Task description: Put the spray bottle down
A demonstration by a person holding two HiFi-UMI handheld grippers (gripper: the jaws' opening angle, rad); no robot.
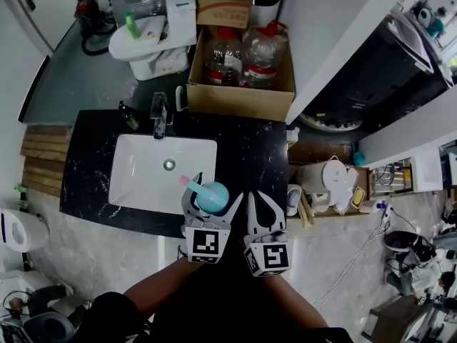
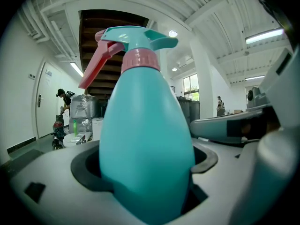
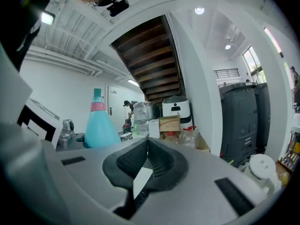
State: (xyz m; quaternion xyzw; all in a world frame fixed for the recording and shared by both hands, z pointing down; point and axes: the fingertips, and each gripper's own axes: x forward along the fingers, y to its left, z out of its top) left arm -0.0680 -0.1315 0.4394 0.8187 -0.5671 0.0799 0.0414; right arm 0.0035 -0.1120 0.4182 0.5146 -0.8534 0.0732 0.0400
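Observation:
A teal spray bottle with a pink collar and trigger stands upright between the jaws of my left gripper, which is shut on its body, over the front right corner of the white sink. In the left gripper view the spray bottle fills the middle, wedged between both pads. My right gripper is just right of it over the black counter, its jaws shut with nothing in them. From the right gripper view the spray bottle shows at left, and the right gripper has its tips meeting.
A faucet stands behind the sink. A cardboard box holding large water bottles sits beyond the counter, with a toilet to its left. A low shelf with a kettle lies right of the counter. A person stands far off.

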